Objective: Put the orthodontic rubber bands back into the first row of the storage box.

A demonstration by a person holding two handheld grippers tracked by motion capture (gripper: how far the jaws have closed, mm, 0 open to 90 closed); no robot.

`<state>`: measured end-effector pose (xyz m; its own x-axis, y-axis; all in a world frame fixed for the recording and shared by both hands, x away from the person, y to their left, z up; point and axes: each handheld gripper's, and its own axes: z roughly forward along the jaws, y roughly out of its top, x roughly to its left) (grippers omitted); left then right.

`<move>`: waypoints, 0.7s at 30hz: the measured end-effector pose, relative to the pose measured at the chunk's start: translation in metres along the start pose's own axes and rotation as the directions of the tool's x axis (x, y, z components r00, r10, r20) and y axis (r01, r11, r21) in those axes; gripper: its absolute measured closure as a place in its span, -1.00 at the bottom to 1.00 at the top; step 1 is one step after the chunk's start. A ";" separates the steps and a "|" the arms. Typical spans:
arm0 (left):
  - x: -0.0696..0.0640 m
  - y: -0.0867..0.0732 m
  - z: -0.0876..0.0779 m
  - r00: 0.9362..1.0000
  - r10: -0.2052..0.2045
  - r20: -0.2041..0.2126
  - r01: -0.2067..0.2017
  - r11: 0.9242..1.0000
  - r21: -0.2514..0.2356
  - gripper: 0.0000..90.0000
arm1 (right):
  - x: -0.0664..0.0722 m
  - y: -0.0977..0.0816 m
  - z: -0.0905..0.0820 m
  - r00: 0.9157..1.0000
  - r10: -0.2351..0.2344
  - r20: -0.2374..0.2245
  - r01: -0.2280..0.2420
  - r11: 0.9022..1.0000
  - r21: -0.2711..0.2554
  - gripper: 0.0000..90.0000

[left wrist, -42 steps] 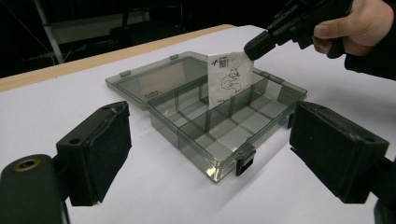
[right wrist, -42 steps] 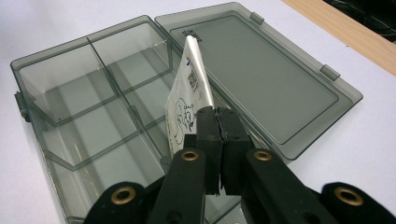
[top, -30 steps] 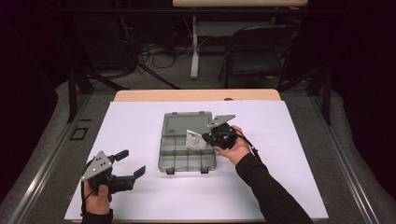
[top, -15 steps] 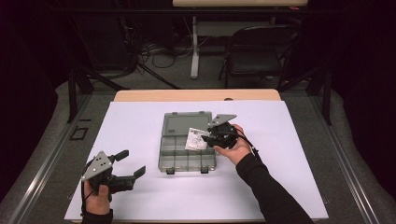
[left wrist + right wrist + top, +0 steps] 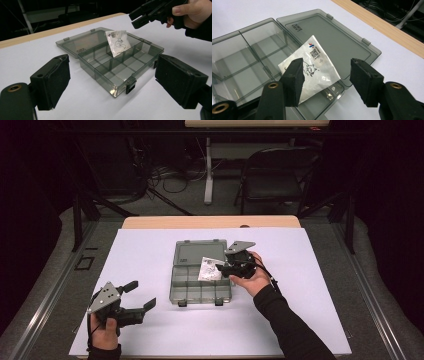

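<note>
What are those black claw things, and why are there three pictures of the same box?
They are hand-held grippers: a person squeezes one in each hand. One picture looks down from above the white table. The other two come from small cameras riding on each gripper. On the table lies a clear grey compartment box with its lid folded open. A small silvery packet leans in one compartment. The right gripper has just been opening its jaws; the packet sits loose beyond them, not pinched. The left gripper waits open, holding nothing.

A dark room holds a folding chair behind the white-covered table.
</note>
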<state>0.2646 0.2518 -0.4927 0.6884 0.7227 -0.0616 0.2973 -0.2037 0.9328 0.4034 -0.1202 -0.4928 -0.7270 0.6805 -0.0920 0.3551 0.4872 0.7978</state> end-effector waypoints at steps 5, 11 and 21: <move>0.000 0.000 0.000 1.000 -0.001 -0.001 0.001 1.000 -0.001 -0.72 | 0.002 0.001 -0.003 1.000 0.005 0.004 -0.005 1.000 -0.013 -0.04; 0.000 0.000 0.000 1.000 -0.005 0.000 0.005 1.000 -0.003 -0.72 | 0.003 0.003 -0.006 1.000 0.012 0.008 -0.011 0.999 -0.036 -0.06; 0.000 0.000 0.000 1.000 -0.006 -0.001 0.006 1.000 -0.003 -0.72 | 0.006 0.004 -0.016 0.999 0.050 -0.004 -0.050 0.997 -0.060 -0.24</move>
<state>0.2646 0.2521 -0.4928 0.6858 0.7248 -0.0664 0.2990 -0.1973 0.9336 0.3909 -0.1227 -0.4813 -0.7104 0.7020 -0.0500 0.3551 0.4189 0.8357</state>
